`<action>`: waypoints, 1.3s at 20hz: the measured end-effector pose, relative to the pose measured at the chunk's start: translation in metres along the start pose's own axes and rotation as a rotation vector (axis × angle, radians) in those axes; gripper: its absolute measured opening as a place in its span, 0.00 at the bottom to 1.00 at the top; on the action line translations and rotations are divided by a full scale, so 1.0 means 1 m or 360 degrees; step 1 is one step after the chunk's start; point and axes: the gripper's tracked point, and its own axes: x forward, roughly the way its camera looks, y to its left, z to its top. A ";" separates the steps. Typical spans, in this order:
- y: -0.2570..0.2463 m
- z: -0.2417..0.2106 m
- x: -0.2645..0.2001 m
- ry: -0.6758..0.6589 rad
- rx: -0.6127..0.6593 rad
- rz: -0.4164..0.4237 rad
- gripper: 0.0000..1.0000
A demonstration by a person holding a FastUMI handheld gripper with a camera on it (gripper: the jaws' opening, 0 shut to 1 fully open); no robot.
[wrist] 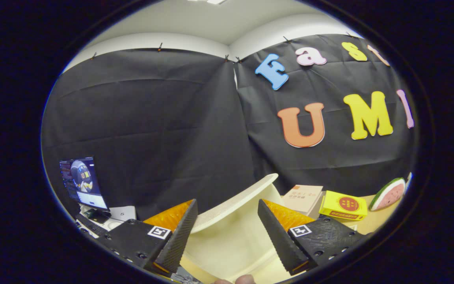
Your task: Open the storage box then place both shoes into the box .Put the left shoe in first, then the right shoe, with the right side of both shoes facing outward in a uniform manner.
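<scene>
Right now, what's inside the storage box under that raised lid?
The cream storage box sits between the open gripper fingers, its lid tilted up. Visible interior wall looks bare; no shoe shows. The bottom is hidden by the fingers.

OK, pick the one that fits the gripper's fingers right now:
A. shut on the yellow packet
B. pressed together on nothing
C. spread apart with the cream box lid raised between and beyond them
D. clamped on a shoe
C: the gripper has its fingers wide apart, and the cream storage box's lid stands tilted up in the gap just ahead, touched by neither finger.
</scene>
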 end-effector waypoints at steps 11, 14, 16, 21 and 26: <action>-0.014 -0.022 -0.009 0.0008 -0.0103 -0.0131 0.95; -0.053 -0.020 -0.035 -0.0022 -0.0120 -0.0280 0.95; -0.081 -0.019 -0.057 -0.0027 -0.0123 -0.0363 0.95; -0.164 -0.009 -0.129 -0.0062 -0.0127 -0.0604 0.95; -0.254 -0.016 -0.203 -0.0022 -0.0103 -0.0852 0.95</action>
